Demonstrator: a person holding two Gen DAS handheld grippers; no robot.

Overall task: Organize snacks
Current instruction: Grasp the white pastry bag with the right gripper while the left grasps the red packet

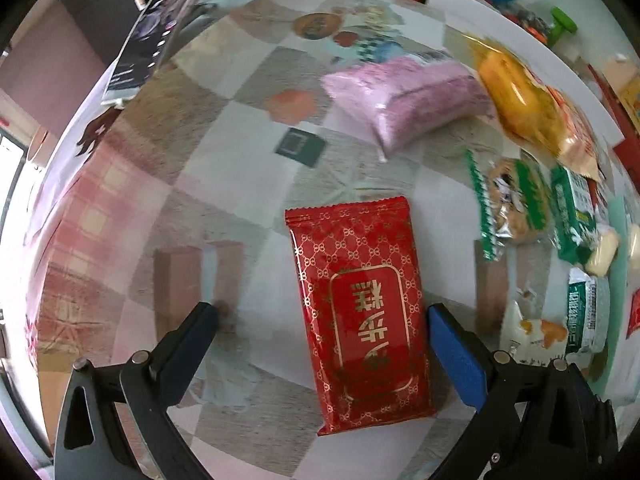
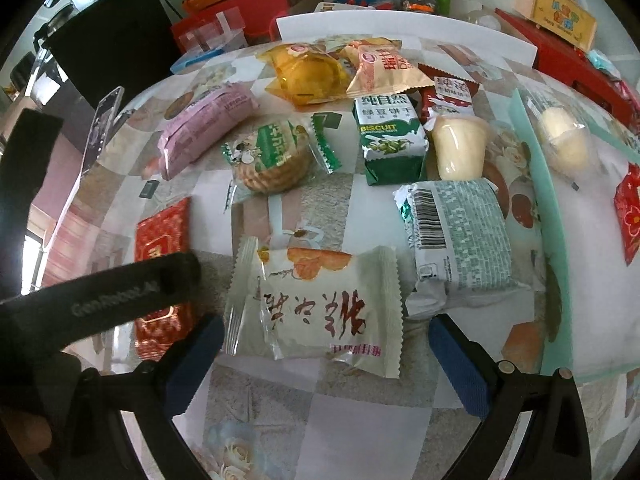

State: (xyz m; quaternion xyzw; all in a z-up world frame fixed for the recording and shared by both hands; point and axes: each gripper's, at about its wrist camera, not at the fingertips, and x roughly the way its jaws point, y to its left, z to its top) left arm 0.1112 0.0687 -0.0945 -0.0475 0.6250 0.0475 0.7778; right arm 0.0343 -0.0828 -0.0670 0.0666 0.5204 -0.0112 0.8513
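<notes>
Straddling the red pack (image 1: pixel 360 312) with the left gripper (image 1: pixel 324 320) — jaws wide, empty. My right gripper (image 2: pixel 326 344) gapes, empty, over the pale pack (image 2: pixel 316 312) — both flat on the table (image 1: pixel 224 184).

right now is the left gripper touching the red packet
Apart. The left wrist view shows the left gripper open, with tablecloth visible between each finger and the red packet.

A black handheld gripper body (image 2: pixel 100 296) is covering the middle of the flat red foil packet (image 2: pixel 162 236). The small red patterned packet (image 2: pixel 628 212) is running off the right edge. The orange-yellow clear-wrapped pastry (image 1: pixel 520 100) is blurring.
</notes>
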